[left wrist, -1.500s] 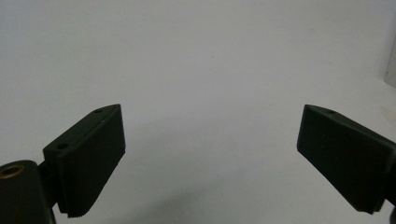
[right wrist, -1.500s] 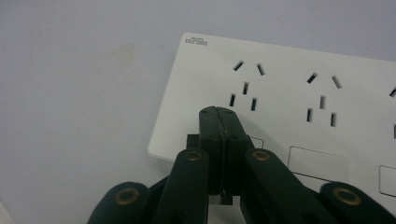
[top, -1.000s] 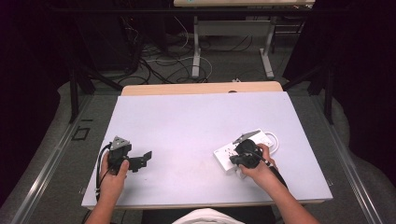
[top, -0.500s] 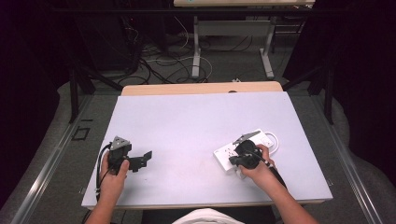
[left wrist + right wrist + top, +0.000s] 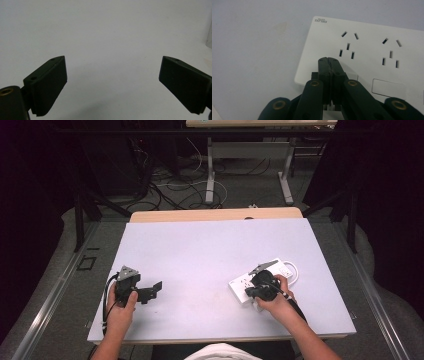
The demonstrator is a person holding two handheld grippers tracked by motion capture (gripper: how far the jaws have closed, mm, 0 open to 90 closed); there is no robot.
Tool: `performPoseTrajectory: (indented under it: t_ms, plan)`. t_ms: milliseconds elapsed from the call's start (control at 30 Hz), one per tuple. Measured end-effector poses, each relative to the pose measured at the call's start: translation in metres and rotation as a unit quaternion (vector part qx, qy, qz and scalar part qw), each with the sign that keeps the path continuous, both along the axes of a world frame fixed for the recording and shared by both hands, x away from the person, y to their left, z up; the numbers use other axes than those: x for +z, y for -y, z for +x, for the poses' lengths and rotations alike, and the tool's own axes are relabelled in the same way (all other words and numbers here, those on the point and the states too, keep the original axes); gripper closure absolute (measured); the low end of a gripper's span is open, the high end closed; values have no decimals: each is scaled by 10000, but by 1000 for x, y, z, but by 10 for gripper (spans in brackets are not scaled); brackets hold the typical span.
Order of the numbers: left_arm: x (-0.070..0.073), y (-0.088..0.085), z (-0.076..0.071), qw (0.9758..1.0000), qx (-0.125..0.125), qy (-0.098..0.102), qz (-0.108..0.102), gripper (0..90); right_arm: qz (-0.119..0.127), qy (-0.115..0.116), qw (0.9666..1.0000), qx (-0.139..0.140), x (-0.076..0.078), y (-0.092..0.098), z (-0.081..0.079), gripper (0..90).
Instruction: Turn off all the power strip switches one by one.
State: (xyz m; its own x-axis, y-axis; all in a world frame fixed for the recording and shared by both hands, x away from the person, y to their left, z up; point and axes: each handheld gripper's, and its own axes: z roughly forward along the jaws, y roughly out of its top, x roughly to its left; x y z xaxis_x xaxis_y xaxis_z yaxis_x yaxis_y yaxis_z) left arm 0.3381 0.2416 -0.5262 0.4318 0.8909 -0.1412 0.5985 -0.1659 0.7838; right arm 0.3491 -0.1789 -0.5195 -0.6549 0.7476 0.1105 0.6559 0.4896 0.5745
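In the high view, the pale bench point(image 5: 210, 250) lies bare across its upper half and centre, leaving wide free room for a hand to pass. The obstacles sit low in the frame: a white power strip point(image 5: 260, 279) with its cord at lower right, under the right hand-held gripper point(image 5: 251, 292), and the left hand-held gripper point(image 5: 156, 287) at lower left. In the left gripper view, bare bench surface shows between the wide-apart jaws.

A white power strip point(image 5: 250, 282) lies flat on the worktop's point(image 5: 210, 255) right side, sockets facing up, its white cable point(image 5: 295, 272) looped just beside it.
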Motion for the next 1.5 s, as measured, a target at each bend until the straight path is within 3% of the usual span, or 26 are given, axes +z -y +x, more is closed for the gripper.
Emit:
performPoseTrajectory:
  t_ms: [433,667,900,1200,1300,1500]
  plan:
    - [0,-2,0,10000,35,3,-26,80,218,140,9995,-178,12,14,-1,822]
    - [0,-3,0,10000,33,-2,-22,80,411,242,9982,-372,15,30,-2,722]
    - [0,-3,0,10000,39,-3,-24,80,389,469,9970,-474,15,45,-2,585]
    - [0,-3,0,10000,44,-2,-24,80,514,794,9917,-875,10,67,-1,418]
    - [0,-3,0,10000,54,-2,-31,80,560,798,9901,-1010,9,76,0,371]
    - [0,-3,0,10000,61,0,-35,81,306,1038,9866,-1218,6,92,2,326]
